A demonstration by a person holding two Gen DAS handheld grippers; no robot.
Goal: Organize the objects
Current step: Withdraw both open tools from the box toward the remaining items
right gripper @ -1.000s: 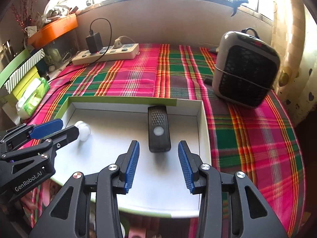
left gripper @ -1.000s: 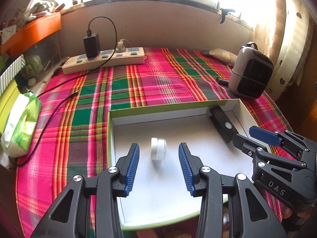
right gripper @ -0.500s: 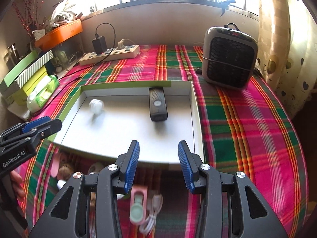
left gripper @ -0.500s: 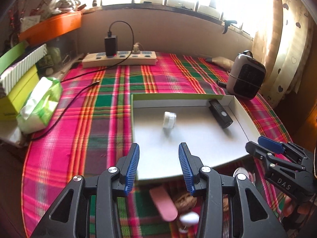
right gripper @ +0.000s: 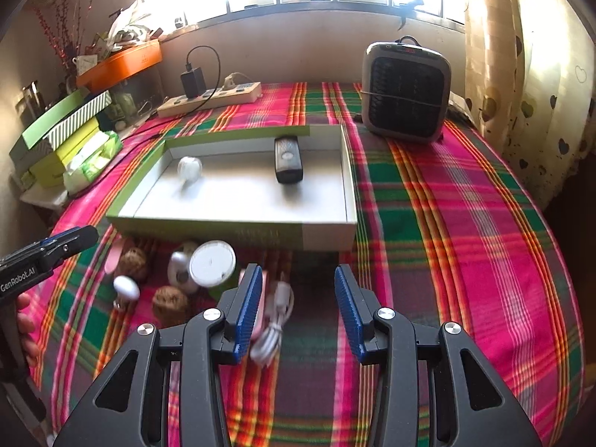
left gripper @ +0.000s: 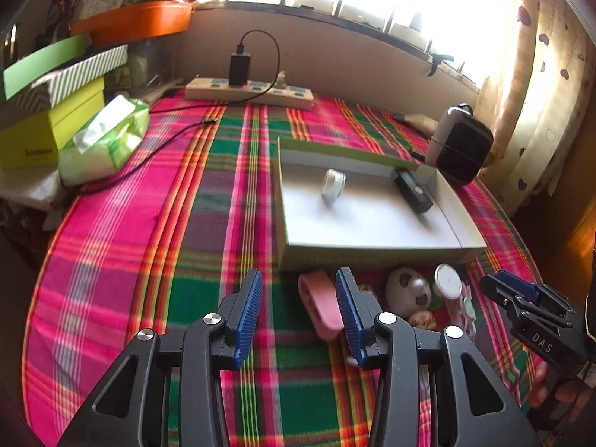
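A shallow box with green sides and a white floor lies on the plaid cloth. Inside it are a small white jar and a black device. Loose items lie in front of its near wall: a pink piece, a panda ball, a white-lidded jar, walnuts and a coiled white cable. My left gripper is open above the pink piece. My right gripper is open over the cable, holding nothing. Each gripper shows at the edge of the other's view.
A grey heater stands at the back right. A power strip with a black charger and its cord lies at the back. Stacked boxes and a green tissue pack line the left edge. A curtain hangs on the right.
Both grippers have drawn back from over the box toward the table's near side. The loose items in front of the box have come into view. Neither gripper's jaws have changed.
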